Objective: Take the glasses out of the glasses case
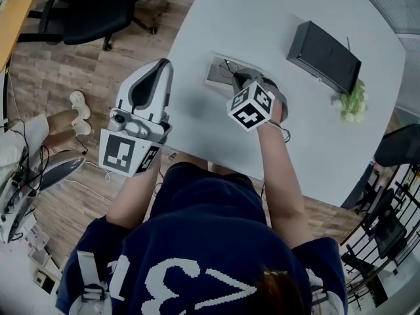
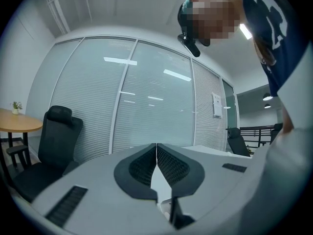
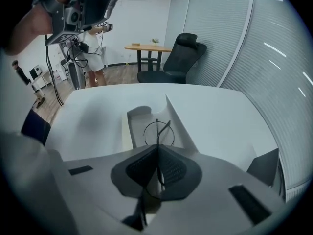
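Hanging in the right gripper (image 3: 157, 150), jaws pinched together on the thin frame: glasses (image 3: 158, 131), over the open glasses case (image 3: 131, 129) | case lies near the tabletop (image 1: 275, 130) left edge | left gripper (image 2: 156, 148): jaws together, nothing between, held beyond that edge | black box (image 1: 323, 56) near far edge

thin wire glasses (image 3: 158, 132), matt white table (image 1: 262, 25)

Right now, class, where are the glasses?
In the right gripper view, the glasses are pinched in the shut right gripper, which holds them over the open glasses case near the middle of the white table.
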